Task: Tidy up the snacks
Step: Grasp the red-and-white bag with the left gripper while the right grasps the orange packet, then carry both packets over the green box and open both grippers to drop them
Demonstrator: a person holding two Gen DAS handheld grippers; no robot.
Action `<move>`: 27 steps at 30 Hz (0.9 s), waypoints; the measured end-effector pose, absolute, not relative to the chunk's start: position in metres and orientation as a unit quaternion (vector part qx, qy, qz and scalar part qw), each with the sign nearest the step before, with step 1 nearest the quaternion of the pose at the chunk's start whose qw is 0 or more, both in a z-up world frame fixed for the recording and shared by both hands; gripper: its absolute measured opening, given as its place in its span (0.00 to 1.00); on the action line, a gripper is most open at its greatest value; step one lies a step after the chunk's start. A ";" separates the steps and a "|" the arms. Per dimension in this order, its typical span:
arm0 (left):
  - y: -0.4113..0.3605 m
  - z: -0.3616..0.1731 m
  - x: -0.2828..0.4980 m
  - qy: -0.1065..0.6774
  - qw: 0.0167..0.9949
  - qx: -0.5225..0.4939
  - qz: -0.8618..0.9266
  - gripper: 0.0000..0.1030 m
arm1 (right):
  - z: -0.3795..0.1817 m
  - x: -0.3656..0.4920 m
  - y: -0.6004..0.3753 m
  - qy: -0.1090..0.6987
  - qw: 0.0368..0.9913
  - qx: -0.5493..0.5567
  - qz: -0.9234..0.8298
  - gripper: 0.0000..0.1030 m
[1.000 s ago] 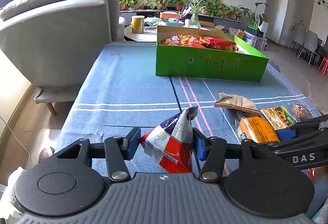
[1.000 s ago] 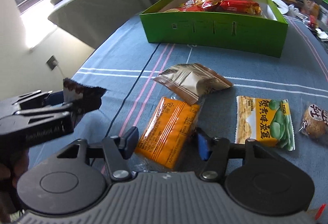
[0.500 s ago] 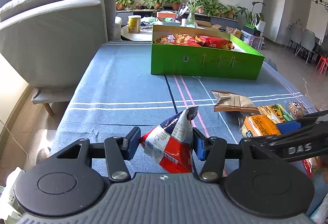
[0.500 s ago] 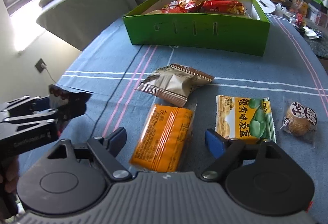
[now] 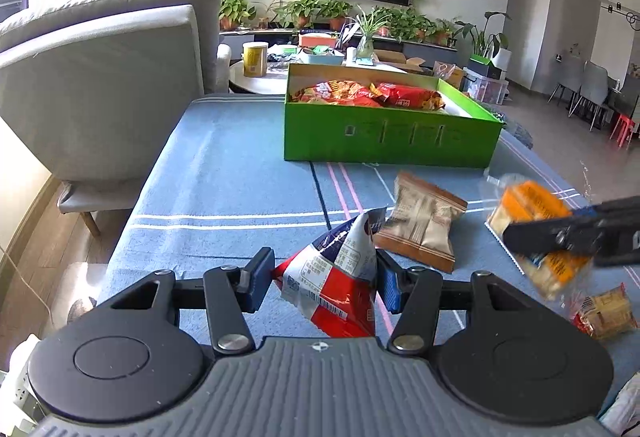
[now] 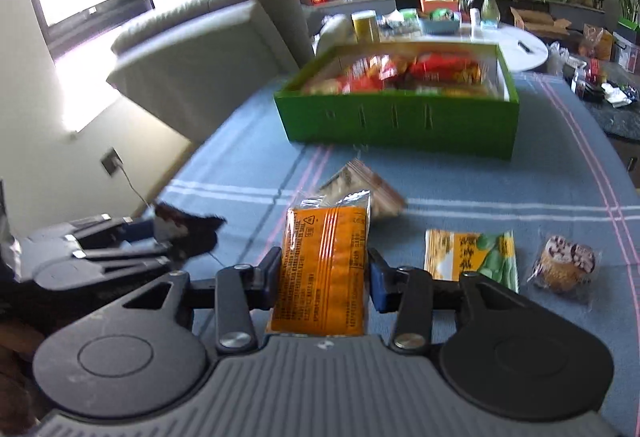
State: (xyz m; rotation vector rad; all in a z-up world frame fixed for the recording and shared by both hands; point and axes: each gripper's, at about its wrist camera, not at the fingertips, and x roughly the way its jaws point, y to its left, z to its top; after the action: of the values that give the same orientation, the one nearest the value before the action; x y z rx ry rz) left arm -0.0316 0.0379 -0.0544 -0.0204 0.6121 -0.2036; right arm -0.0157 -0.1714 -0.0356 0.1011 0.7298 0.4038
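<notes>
My left gripper (image 5: 324, 279) is shut on a red, white and blue snack packet (image 5: 340, 297), held just above the blue tablecloth. In the right wrist view that gripper (image 6: 160, 243) shows at the left with the packet's dark end (image 6: 188, 229) sticking out. The jaws of my right gripper (image 6: 325, 279) are closing, and the pads press on an orange packet (image 6: 326, 237) lifted off the cloth. The left wrist view shows the orange packet (image 5: 528, 201) in the air at the right. A green box (image 5: 392, 137) with several red snack bags stands farther back.
On the cloth lie a brown packet (image 5: 424, 225), a yellow-green pea packet (image 6: 476, 257), a wrapped round cake (image 6: 564, 263) and a small biscuit pack (image 5: 604, 313). A grey armchair (image 5: 100, 77) stands off the table's left edge. A round white table (image 6: 524, 45) sits behind the box.
My right gripper spread wide around the orange packet, then closed on it and raised it off the cloth. The left gripper kept its packet and stayed in place.
</notes>
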 end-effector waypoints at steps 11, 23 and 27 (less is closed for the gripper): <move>0.031 -0.043 -0.027 0.290 0.951 -0.008 -0.110 0.49 | -0.022 -0.008 -0.186 0.325 0.922 0.087 0.190 0.79; 0.008 -0.031 0.001 0.285 0.949 0.008 -0.133 0.49 | -0.018 0.019 -0.201 0.313 0.923 0.115 0.192 0.79; -0.003 -0.026 0.017 0.284 0.948 0.018 -0.142 0.49 | -0.017 0.033 -0.209 0.313 0.923 0.122 0.187 0.79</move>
State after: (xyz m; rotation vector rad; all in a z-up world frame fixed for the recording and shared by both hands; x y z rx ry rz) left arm 0.0174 -0.0033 -0.0256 0.0367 0.5773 -0.2898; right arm 0.0330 -0.2094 -0.0172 0.2513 0.6417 0.3832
